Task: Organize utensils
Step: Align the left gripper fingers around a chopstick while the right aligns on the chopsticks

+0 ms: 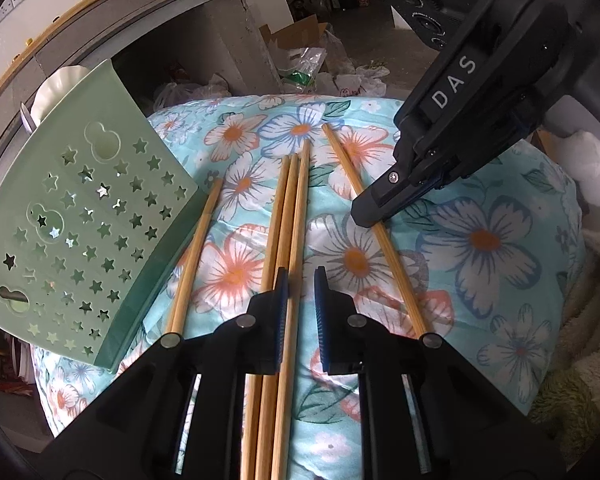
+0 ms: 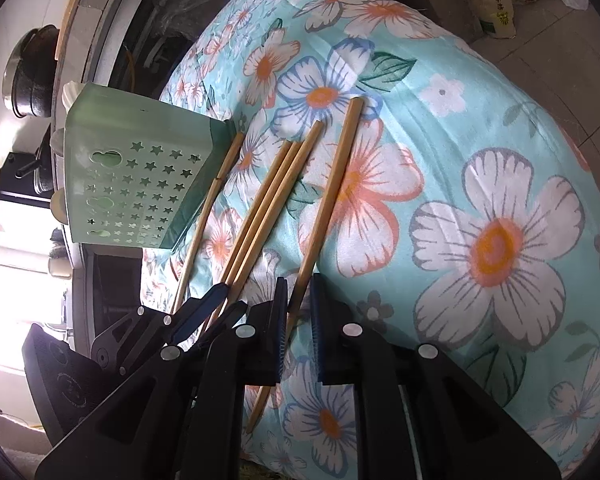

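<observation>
Several wooden chopsticks lie on a floral cloth (image 1: 480,240) (image 2: 480,140). A green holder (image 1: 80,216) (image 2: 136,184) with star-shaped holes lies on its side at the left, one chopstick (image 1: 196,256) (image 2: 212,208) along its edge. My left gripper (image 1: 302,308) (image 2: 226,300) sits low over a bundle of three chopsticks (image 1: 288,208) (image 2: 272,192). Its jaws are narrow, the rightmost stick is between the pads, and a gap shows. My right gripper (image 2: 300,308) (image 1: 370,216) straddles a separate chopstick (image 1: 348,172) (image 2: 332,184), also narrow, with a slim gap beside the stick.
The cloth covers a rounded cushion that drops away on every side. A grey and wood counter edge (image 1: 100,28) curves behind the holder. Plastic bags and a cardboard box (image 1: 300,40) lie on the floor beyond. A dark pot (image 2: 28,76) stands at the left, a fluffy sleeve (image 1: 596,168) at the right.
</observation>
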